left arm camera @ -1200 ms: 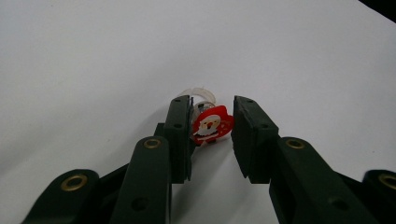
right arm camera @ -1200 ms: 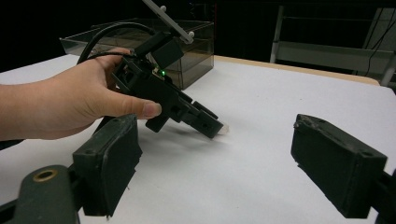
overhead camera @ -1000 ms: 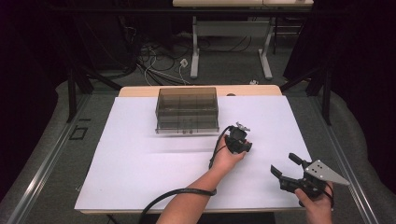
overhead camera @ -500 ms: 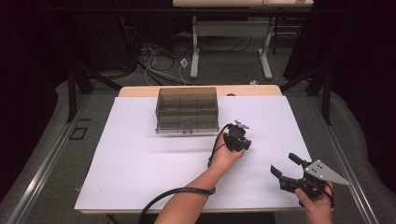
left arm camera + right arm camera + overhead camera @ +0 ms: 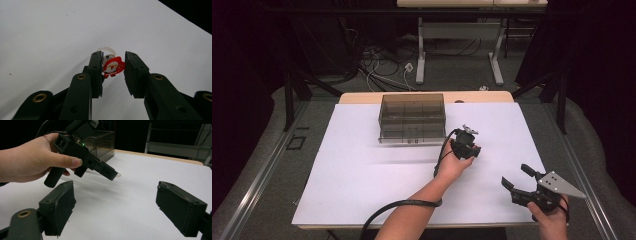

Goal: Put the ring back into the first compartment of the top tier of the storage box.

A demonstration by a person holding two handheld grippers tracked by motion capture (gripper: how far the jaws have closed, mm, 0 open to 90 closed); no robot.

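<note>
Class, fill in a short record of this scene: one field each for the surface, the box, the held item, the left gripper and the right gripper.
surface: white table top
box: smoky clear compartment box, at the table's far edge
held item: small Santa ring with a clear band
left gripper: shut on the Santa ring, above the table
right gripper: jaws wide apart, nothing between them

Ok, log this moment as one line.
left hand-held gripper: shut on Santa ring | right hand-held gripper: open, empty | organizer box: on table
</note>
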